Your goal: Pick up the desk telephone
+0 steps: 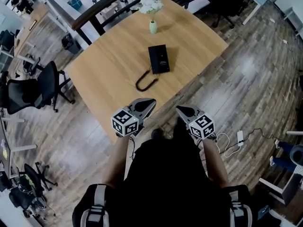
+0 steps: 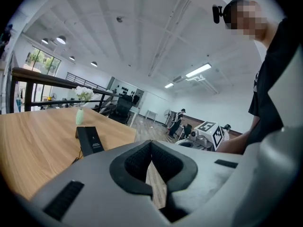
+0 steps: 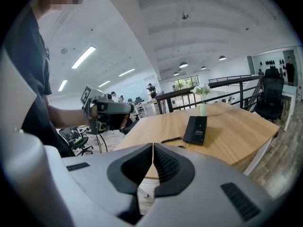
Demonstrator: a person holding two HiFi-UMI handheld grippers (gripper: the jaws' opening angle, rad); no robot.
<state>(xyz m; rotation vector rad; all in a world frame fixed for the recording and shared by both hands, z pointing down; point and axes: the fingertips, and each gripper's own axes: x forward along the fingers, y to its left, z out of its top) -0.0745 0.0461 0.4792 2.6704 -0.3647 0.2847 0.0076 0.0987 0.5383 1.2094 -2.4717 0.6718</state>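
While your left gripper [image 1: 151,101] and right gripper [image 1: 179,109] hover closed and empty at the worktop's [image 1: 110,77] near edge, the desk telephone [image 1: 158,58] lies flat farther in, long axis near-to-far, its coiled cord [image 1: 146,81] trailing toward the seemingly nearer left gripper.

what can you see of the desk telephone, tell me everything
The desk telephone is a flat, black, rectangular unit, plastic-looking, with a small patch of pale print on its top face. No handset or keys can be told apart. It lies flat near the middle of the wooden table. A black coiled cord curls from its near end across the tabletop. Only the table and the cord touch it; the vase stands apart beyond it.
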